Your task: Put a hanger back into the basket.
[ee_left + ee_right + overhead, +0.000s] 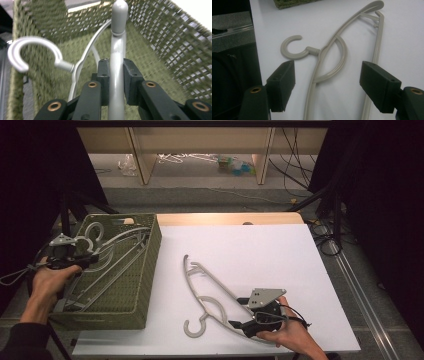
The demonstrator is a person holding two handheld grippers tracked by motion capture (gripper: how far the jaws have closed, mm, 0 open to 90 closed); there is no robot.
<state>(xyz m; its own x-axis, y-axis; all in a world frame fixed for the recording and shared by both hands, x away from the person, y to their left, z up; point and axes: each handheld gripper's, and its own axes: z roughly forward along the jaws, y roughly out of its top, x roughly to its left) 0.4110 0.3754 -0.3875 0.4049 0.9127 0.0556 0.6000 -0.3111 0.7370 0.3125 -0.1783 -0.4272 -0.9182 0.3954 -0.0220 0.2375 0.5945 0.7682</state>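
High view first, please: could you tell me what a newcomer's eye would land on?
Probably the green woven basket at the table's left edge, where the left gripper is clamped on a grey hanger inside it. Next, the beige hanger flat on the white tabletop, between the right gripper's open jaws.

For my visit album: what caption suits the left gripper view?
Left gripper, black jaws shut on a grey plastic hanger, inside a green woven basket.
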